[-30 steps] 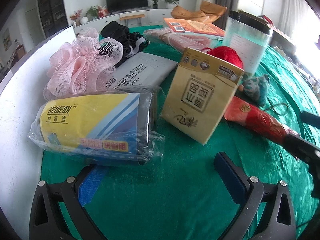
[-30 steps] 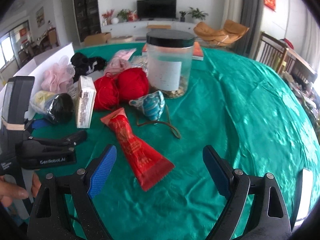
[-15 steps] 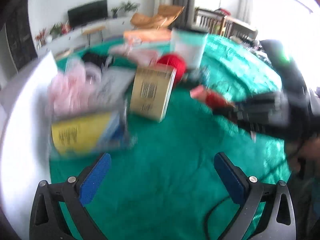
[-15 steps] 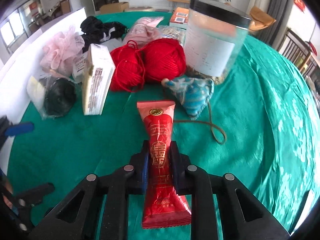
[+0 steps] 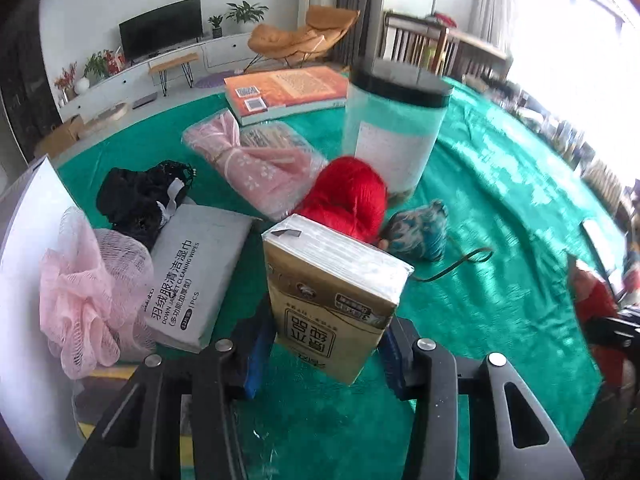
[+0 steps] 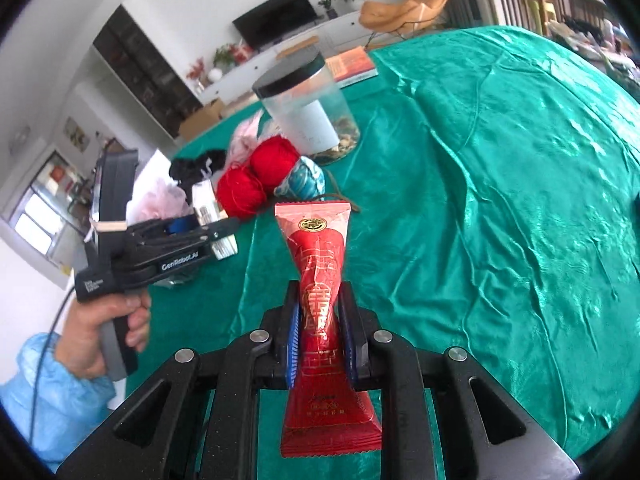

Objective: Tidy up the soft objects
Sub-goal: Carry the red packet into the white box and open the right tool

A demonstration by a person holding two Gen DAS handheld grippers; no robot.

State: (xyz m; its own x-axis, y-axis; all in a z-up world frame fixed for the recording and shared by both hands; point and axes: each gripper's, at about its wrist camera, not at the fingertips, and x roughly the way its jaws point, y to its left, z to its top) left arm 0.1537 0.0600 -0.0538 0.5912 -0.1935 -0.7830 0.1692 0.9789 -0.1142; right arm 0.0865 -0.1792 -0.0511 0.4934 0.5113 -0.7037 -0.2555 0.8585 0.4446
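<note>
My left gripper [image 5: 324,356] is closing its jaws on a gold tissue pack [image 5: 336,304]. The blue pads press its two sides and hold it tilted above the green cloth. The right wrist view shows the same gripper [image 6: 222,234] in a person's hand [image 6: 92,332], with the pack [image 6: 208,212] in it. My right gripper [image 6: 320,344] is shut on a long red packet [image 6: 318,256], pinched at its waist and held clear of the table. Blurred at the right edge of the left wrist view is that red packet [image 5: 596,300].
Behind the pack lie a pink mesh sponge [image 5: 84,296], a grey wipes pack [image 5: 192,276], black fabric [image 5: 140,196], a bagged pink cloth [image 5: 256,168], red yarn [image 5: 348,200], a teal pouch [image 5: 420,232], a tall jar [image 5: 392,132] and a book [image 5: 288,92]. A white board [image 5: 24,240] stands left.
The left gripper swung from the yellow bagged roll to the gold tissue pack and closed on it. The right gripper shut on the red packet, lifted it off the cloth and rolled.
</note>
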